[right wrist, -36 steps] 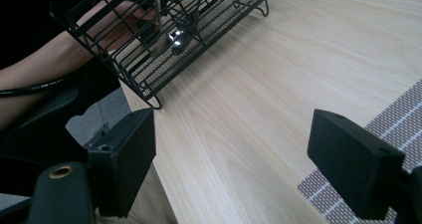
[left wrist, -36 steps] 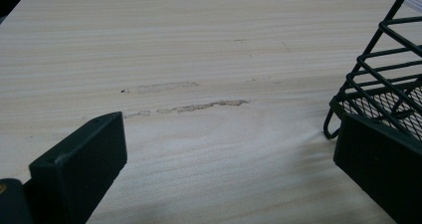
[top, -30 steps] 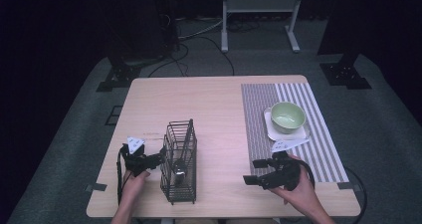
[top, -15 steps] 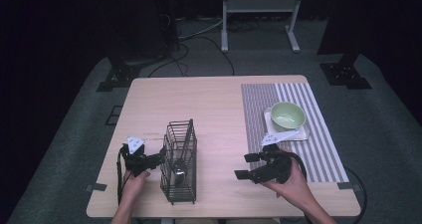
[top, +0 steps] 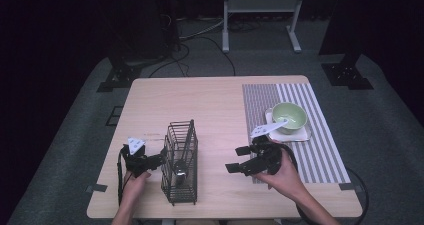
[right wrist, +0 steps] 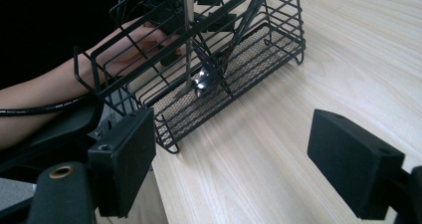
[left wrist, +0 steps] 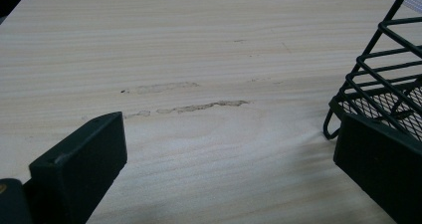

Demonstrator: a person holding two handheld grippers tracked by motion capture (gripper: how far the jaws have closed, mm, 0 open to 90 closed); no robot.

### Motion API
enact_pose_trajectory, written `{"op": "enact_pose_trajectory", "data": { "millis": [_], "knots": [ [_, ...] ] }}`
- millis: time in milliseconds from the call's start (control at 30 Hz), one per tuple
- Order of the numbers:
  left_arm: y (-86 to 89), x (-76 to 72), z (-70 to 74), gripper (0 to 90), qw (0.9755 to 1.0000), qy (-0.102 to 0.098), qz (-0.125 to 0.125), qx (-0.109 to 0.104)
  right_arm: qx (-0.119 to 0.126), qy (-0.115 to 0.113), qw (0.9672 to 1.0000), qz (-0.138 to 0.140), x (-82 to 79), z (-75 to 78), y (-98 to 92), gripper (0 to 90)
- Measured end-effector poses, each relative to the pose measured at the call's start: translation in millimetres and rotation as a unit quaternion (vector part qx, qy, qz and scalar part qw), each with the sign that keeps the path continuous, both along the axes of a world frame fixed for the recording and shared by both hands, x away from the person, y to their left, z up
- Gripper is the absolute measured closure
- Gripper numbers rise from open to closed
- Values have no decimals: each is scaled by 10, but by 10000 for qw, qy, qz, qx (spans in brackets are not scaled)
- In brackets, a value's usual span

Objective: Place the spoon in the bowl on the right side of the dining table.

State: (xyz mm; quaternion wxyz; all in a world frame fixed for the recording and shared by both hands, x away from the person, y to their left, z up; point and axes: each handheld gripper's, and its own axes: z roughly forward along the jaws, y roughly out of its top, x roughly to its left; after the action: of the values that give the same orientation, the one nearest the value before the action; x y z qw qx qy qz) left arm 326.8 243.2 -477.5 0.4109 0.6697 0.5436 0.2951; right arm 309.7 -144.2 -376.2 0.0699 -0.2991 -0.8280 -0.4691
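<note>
1. Left tongs (top: 162, 160) sit in the lower left of the high view, held by the person's left hand (top: 134, 184), with jaws spread wide and nothing between them; the tips lie just beside the left wall of the wire basket (top: 181, 161).
2. Seen from the left gripper view, the two black jaws of those tongs (left wrist: 224, 169) stand far apart at the bottom corners, bare wood between them, and the basket's corner (left wrist: 383, 79) rises at the right edge just beyond the right jaw.
3. Right tongs (top: 237, 160) lie right of centre near the bottom of the high view, gripped by the right hand (top: 282, 172), jaws parted and empty, pointing left toward the basket but well apart from it.
4. From the right gripper view, the jaws of those tongs (right wrist: 229, 159) are wide open over bare worktop (right wrist: 278, 134), and the basket (right wrist: 239, 50) fills the upper middle with a metal utensil (right wrist: 191, 45) standing inside, its rounded end on the mesh floor.
5. A pale wooden worktop (top: 210, 105) carries everything.
6. On the right half of the high view lies a striped mat (top: 320, 155).
7. A green bowl (top: 289, 116) rests on a small white plate (top: 306, 134) on that mat, just above the right hand.
</note>
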Motion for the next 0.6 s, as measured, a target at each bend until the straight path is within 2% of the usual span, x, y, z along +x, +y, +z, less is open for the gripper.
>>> {"op": "enact_pose_trajectory", "data": {
  "millis": [600],
  "knots": [
    [6,0,-1,0,10000,-11,-4,-8,45,-4,9998,181,106,89,228,181]
  ]
}}
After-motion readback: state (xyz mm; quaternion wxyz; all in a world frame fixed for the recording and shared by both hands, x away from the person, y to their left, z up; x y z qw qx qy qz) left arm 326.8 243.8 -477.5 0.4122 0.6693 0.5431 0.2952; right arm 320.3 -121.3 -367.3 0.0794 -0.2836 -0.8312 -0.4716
